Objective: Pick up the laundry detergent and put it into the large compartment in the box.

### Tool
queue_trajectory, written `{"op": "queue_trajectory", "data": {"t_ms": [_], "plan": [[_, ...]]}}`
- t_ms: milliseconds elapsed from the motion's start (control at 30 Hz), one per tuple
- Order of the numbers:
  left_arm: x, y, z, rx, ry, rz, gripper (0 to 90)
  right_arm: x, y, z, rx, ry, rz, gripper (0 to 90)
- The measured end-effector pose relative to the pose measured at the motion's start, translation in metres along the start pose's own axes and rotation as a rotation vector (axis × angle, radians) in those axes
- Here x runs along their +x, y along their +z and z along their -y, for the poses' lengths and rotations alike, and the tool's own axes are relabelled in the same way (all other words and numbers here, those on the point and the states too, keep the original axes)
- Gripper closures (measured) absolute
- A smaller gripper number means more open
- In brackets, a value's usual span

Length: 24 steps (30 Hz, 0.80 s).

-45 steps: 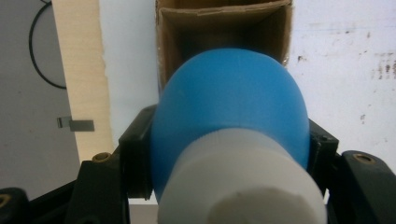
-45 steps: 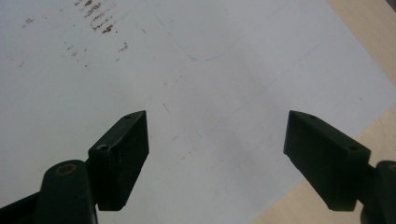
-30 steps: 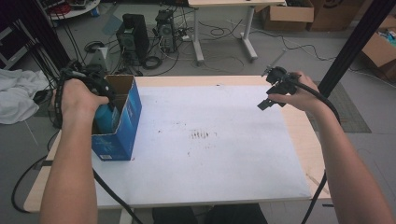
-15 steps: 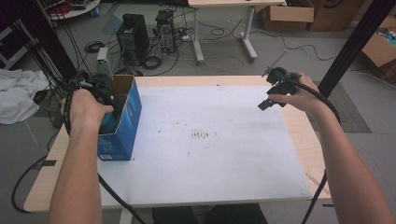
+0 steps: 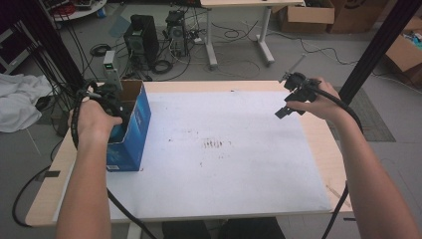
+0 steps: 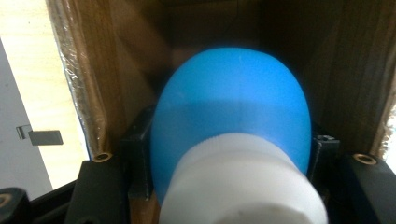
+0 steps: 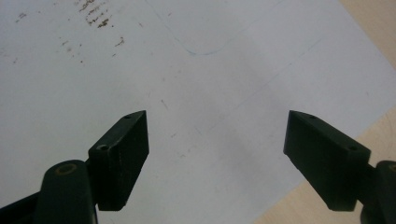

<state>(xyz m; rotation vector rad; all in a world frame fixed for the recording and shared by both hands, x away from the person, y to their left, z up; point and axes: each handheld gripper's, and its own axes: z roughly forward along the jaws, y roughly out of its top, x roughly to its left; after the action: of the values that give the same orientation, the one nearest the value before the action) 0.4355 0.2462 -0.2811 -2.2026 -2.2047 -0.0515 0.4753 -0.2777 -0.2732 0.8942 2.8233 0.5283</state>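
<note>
Left gripper (image 5: 110, 102) is down in the open top of the blue cardboard box (image 5: 130, 130) at the left edge of the tabletop (image 5: 318, 149), the person's left hand (image 5: 94, 122) wrapped over it. From the left gripper view, the jaws are clamped on a blue bulb-shaped object (image 6: 233, 116), one black jaw pressed to each flank of it. It sits squarely between them, its rounded dome pointing away from the camera into the box. Smooth matte blue surface, egg-like curve, with a faint seam running across it. Nearest the lens it ends in a white ribbed collar (image 6: 243, 186), blurred and cylindrical. Around it, brown corrugated inner walls of the box, with a strip of shiny clear tape down the left edge.

Over on the far right, the right gripper (image 5: 293, 97) hangs above the white sheet (image 5: 224, 174) covering the tabletop, well apart from the box. In the right gripper view, its jaws stand wide apart with nothing between them: flat black blocks, squared off, a screw hole in each. Below them the white sheet, scuffed with small brown specks and a thin blue pen curve, and pale wood at the corner.
</note>
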Motion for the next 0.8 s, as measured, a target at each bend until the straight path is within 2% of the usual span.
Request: {"op": "queue_trajectory", "data": {"t_ms": [800], "plan": [[-0.0035, 0.0010, -0.0010, 0.009, 0.003, -0.007, 37.5, -0.0023, -0.0016, 0.0054, 0.002, 0.008, 0.003, 22.6]]}}
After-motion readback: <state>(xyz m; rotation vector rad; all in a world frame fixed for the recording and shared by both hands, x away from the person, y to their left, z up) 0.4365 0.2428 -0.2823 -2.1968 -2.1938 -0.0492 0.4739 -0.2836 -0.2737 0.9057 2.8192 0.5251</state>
